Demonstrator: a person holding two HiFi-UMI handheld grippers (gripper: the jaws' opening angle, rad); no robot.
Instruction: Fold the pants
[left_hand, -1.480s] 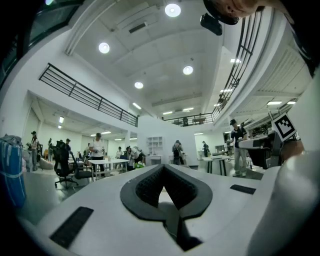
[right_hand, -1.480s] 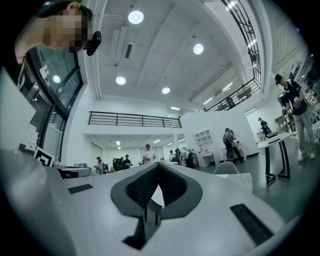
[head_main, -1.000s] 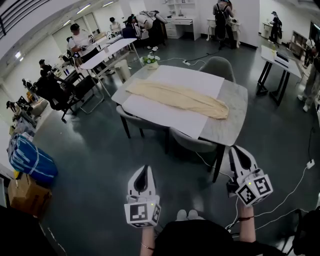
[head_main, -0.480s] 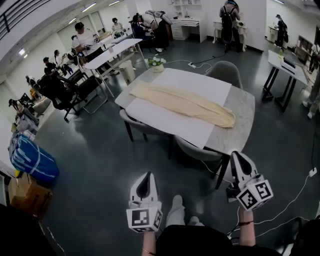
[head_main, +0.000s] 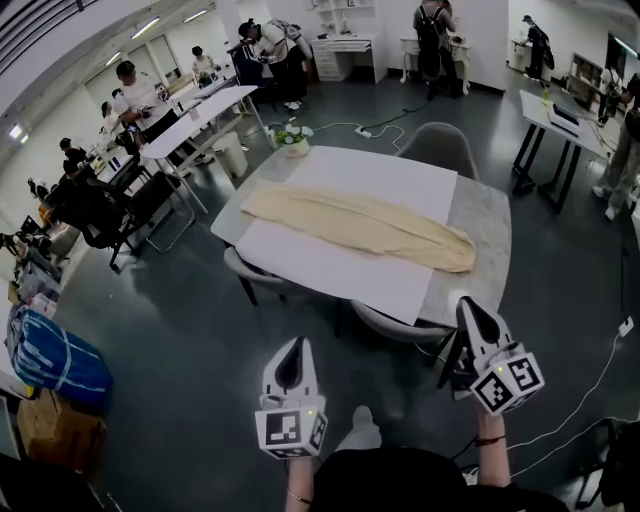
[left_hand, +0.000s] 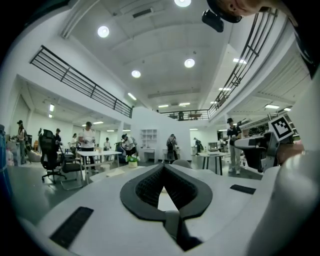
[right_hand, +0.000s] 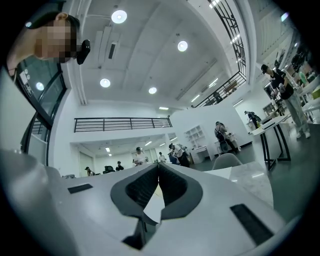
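Both tools are empty and pinched shut: in each gripper view the two dark pads meet at their tips with nothing caught between them, so I'll have to spread them before any pick. The pants (head_main: 360, 222) lie flat and stretched out on the white sheet (head_main: 330, 268) that covers most of the table (head_main: 482, 215). Their long axis runs on a diagonal, from the table's far-left corner by the potted plant (head_main: 292, 137) down to its near-right edge. From the head view I can't say for sure which end is the waist. The left gripper (head_main: 292, 347) and the right gripper (head_main: 467, 305) both sit off the table on its near side, over bare floor, pointing toward it. The right one is just short of the table's near-right corner, so it is clearly the nearer tool to the cloth, with the near-right end of the pants straight ahead of it. The left one is well short of the table's near edge, with a chair (head_main: 392, 322) tucked under that edge between it and the cloth, and the far-left end is a long reach. I judge the fold will bring one end along that diagonal onto the other.
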